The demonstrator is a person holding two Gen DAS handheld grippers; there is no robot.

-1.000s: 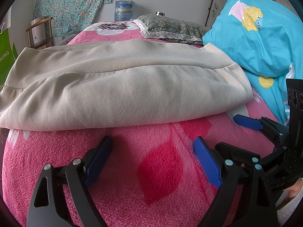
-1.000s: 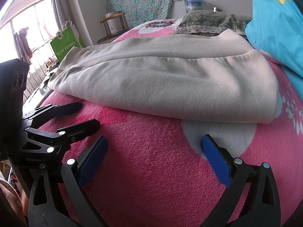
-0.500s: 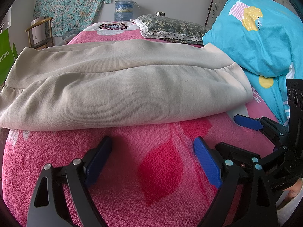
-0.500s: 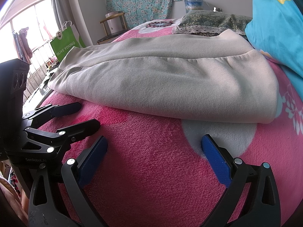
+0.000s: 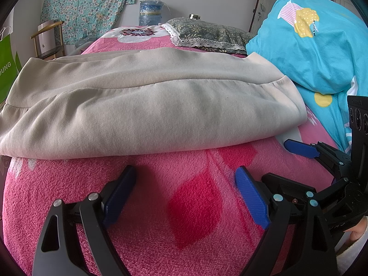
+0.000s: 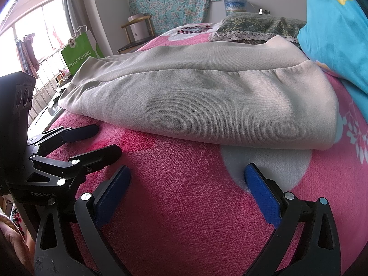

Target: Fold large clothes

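Observation:
A large beige garment lies folded in flat layers on a pink fleece blanket; it also shows in the right wrist view. My left gripper is open and empty, low over the blanket just short of the garment's near fold. My right gripper is open and empty, also just short of the near fold. The right gripper shows at the right of the left wrist view. The left gripper shows at the left of the right wrist view. The two sit side by side.
A turquoise duvet is heaped along the right side of the bed. A dark floral pillow lies at the head. A wooden chair and a green shopping bag stand off the bed's left side. A water jug stands by the far wall.

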